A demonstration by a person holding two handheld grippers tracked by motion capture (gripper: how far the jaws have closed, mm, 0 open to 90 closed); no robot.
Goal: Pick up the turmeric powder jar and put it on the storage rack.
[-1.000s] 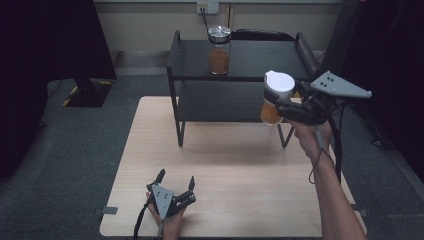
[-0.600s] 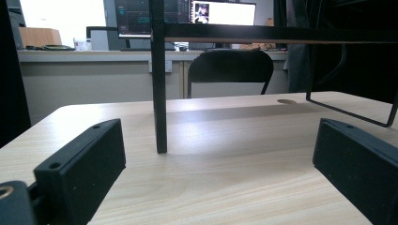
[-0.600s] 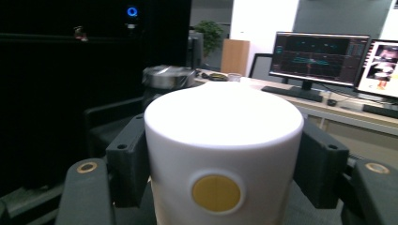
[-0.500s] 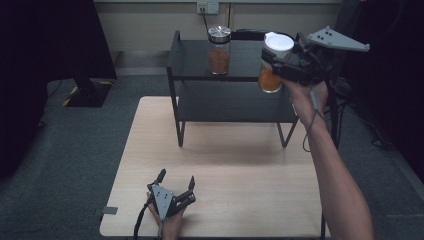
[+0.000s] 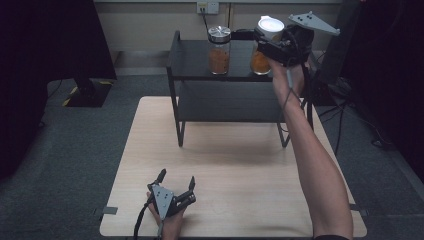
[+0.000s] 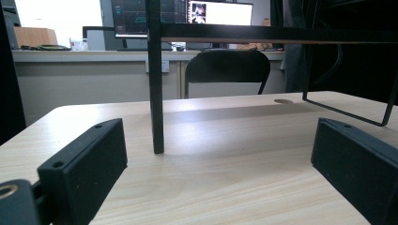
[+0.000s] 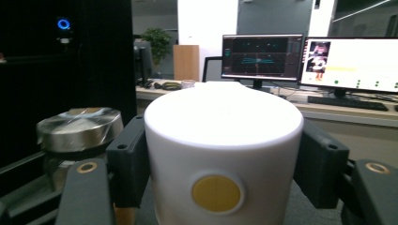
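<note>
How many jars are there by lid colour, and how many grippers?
White-lidded jar, held in the right gripper over the black shelf: 1
Silver-lidded jar, standing on the shelf: 1
Grippers, counting the left gripper on the table: 2
Total: 4

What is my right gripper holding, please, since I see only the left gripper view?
Observer: The right gripper is shut on a white-lidded jar, jaws clamping the lid.
Operator: Where is it?
Observer: Over the black shelf, at its right end; whether it touches the shelf I cannot tell.
Operator: Anything beside it?
Observer: A silver-lidded jar of orange contents stands on the shelf to its left.
</note>
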